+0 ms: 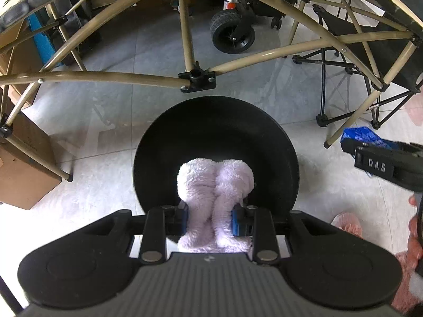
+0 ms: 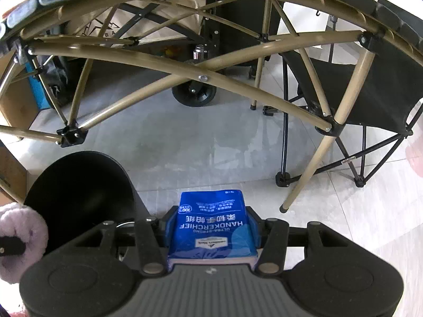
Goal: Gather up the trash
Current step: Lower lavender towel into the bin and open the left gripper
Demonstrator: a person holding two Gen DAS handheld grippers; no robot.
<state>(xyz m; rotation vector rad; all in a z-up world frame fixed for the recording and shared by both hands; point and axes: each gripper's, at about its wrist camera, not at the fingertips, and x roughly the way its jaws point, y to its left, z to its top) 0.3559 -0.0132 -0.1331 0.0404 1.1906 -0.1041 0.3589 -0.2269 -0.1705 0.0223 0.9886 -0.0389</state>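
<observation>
Trash bin (image 1: 215, 132) sits mid-frame under the left gripper (image 1: 211, 220), clamped on a fluffy cloth (image 1: 214, 185); release squarely over the opening. Right gripper (image 2: 211, 227) grips a tissue pack (image 2: 211, 224).

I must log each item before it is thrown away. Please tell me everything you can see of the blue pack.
The blue pack is a flat, rectangular, glossy plastic packet of handkerchiefs, with white print reading "ULTRA-STRONG HANDKERCHIEF" and Chinese characters, upside down to the right wrist camera. It looks closed and full. The right tool clamps it by its long sides above the pale floor, right of the black bin, which it does not touch.
</observation>
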